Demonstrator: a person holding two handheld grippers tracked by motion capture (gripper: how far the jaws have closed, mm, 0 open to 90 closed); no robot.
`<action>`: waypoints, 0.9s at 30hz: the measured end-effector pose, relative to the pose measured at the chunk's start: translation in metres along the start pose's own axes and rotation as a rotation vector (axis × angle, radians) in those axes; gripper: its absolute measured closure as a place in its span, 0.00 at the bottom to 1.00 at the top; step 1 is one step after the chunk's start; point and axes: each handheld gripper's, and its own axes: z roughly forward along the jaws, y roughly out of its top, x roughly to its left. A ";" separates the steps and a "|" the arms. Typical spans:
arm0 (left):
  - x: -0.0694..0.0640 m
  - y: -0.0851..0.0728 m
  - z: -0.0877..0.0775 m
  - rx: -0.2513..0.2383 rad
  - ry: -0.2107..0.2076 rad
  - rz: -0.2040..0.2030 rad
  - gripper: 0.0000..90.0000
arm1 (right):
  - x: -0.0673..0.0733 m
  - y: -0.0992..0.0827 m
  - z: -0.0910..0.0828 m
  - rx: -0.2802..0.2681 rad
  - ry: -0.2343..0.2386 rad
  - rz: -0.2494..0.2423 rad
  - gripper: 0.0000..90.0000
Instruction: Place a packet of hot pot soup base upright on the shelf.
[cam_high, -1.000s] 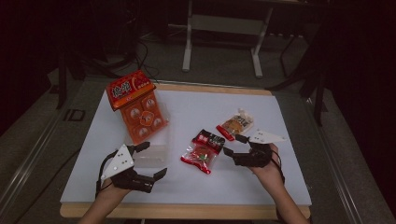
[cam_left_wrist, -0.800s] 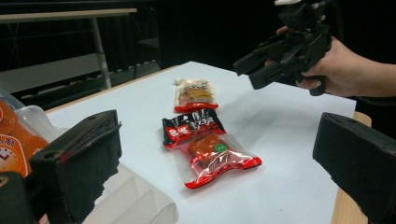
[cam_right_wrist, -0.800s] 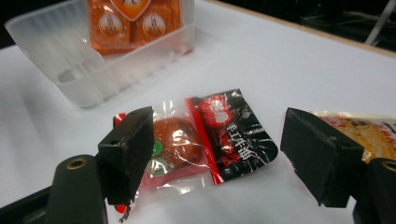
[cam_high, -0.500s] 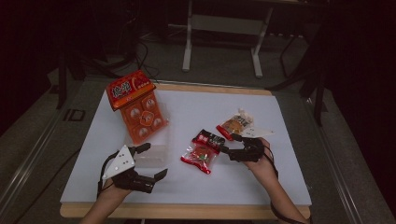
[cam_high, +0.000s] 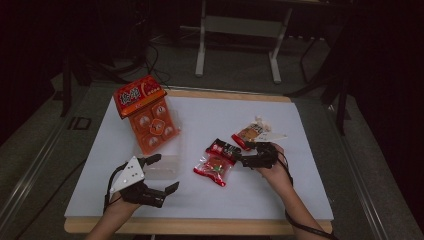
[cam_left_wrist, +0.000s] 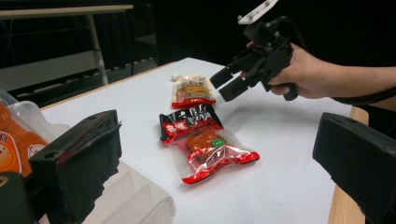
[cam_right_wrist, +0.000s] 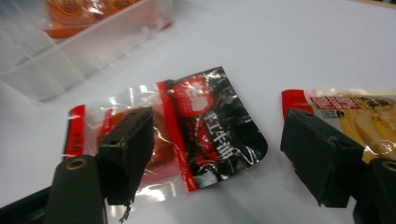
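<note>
Jaws of the right gripper (cam_high: 246, 156) are held apart just above the red-and-black snack packet (cam_high: 218, 161); left gripper (cam_high: 161, 174), well left of it, is likewise spread wide, empty.

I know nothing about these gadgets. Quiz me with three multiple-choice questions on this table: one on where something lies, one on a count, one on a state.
1. Where does the red-and-black snack packet lie?
A. Just ahead of the right gripper
B. Inside the clear plastic tray
C. On the floor

2. How many small snack packets lie loose on the white table?
A. One
B. Two
C. Five

3. How do the right gripper's jaws stand?
A. Clamped on a packet
B. Shut on nothing
C. Open, holding nothing

Answers:
1. A: the right gripper view looks straight at it between the jaws.
2. B: the red-and-black packet and the orange snack pouch.
3. C: both black jaws stand wide apart above the packet.
</note>
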 end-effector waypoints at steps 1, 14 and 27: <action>0.000 0.000 0.000 0.000 -0.001 0.001 0.02 | -0.001 0.000 0.001 0.002 0.004 0.002 0.28; -0.001 -0.001 0.001 0.006 -0.003 0.010 0.02 | -0.020 -0.005 0.021 0.053 0.004 0.056 0.29; -0.001 -0.002 0.002 0.012 -0.008 0.006 0.02 | -0.023 -0.011 0.038 0.095 0.043 0.086 0.31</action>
